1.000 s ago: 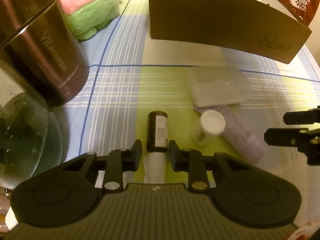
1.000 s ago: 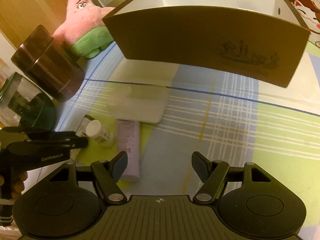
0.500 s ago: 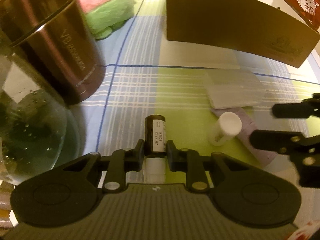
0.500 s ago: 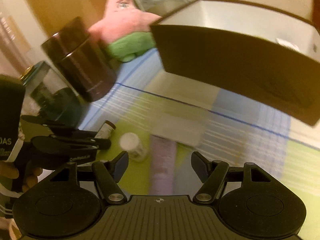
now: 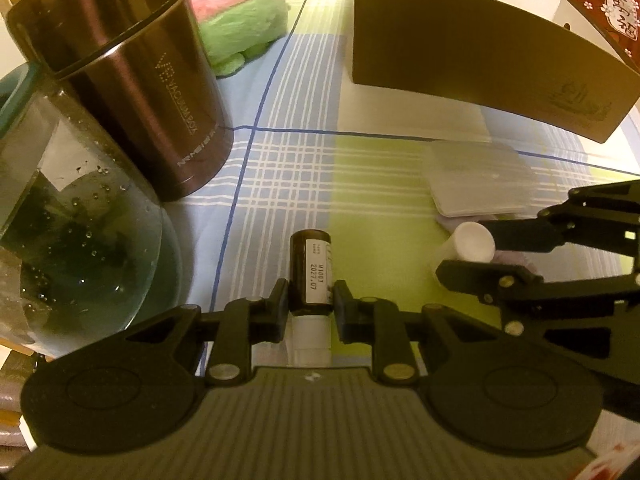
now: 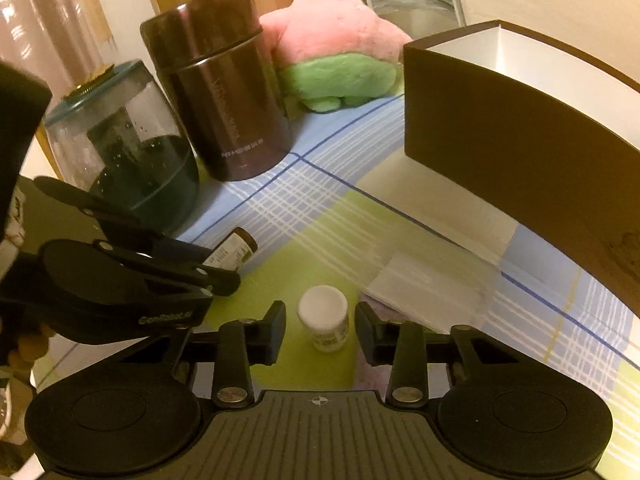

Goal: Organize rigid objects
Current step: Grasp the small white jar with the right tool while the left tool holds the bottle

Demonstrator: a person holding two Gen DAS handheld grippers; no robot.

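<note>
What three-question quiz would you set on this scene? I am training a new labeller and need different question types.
1. True or false: the left gripper is shut on the small dark brown glass bottle.
2. What lies between the closing jaws of the right gripper?
3. The open dark brown cardboard box stands: A) on the pink and green plush toy; B) on the checked tablecloth.

Key: 1 true. 2 the small white-capped plastic bottle, not yet pressed. 3 B.
</note>
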